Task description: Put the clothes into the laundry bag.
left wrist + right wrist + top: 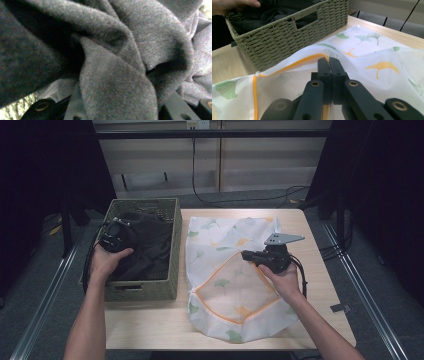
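Over the green woven basket, the left gripper pinches dark grey cloth; right gripper, jaws pressed together, clamps the white leaf-print mesh bag's orange-edged opening.

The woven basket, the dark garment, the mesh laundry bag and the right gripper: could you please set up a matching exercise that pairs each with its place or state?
Things:
1. woven basket
2. dark garment
3. mesh laundry bag
4. right gripper

Places or states:
A. lies flat on the wooden table, white with leaf prints and an orange-edged opening
B. shut on the orange edge of the bag's opening
C. stands at the table's left side, green
D. bunched inside the basket, with the left gripper in it

Pairs: 1-C, 2-D, 3-A, 4-B
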`<state>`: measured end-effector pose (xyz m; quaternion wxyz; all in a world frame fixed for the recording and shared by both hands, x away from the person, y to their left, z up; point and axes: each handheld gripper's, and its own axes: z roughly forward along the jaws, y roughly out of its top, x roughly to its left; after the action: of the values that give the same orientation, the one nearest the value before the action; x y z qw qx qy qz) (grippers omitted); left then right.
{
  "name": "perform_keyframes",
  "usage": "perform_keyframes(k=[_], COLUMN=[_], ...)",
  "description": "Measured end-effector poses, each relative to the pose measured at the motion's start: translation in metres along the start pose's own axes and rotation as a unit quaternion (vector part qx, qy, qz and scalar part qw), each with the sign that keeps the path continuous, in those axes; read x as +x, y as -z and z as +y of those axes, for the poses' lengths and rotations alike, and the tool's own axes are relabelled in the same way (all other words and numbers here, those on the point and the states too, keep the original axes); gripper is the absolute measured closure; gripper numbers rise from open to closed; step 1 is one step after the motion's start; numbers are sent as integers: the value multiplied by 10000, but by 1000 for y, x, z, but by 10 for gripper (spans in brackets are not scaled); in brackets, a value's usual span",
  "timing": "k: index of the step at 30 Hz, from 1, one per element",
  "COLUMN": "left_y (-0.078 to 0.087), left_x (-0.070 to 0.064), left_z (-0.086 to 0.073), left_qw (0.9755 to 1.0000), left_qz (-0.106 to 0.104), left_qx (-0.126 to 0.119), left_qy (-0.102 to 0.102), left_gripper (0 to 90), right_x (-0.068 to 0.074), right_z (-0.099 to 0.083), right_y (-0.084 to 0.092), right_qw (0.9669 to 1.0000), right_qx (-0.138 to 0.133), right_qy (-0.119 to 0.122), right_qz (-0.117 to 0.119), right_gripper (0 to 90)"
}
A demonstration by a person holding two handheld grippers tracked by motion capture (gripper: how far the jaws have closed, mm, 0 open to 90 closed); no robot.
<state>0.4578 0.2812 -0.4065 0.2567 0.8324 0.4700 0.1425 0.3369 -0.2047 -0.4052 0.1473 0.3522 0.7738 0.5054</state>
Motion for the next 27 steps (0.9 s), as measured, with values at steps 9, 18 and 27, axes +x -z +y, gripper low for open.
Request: perform_keyframes(k=[9,18,27], left_y=[23,46,71], left_x=[-2,0,4], left_z=[-4,-8,-11], left_qw=[9958,9879,9786], left_qz=[-39,-162,-199], left_qx=[-905,-1510,-2020], left_qy=[154,309,349], left_gripper=[674,678,680], right_x=[1,-1,-1], right_z=[0,0,0], right_y=[0,1,0], right_qw=[10000,10000,10000], right_qx=[-17,-14,-5], right_qy=[-10,-36,-40], right_qz=[-8,-15,-15], right_gripper=[889,890,889])
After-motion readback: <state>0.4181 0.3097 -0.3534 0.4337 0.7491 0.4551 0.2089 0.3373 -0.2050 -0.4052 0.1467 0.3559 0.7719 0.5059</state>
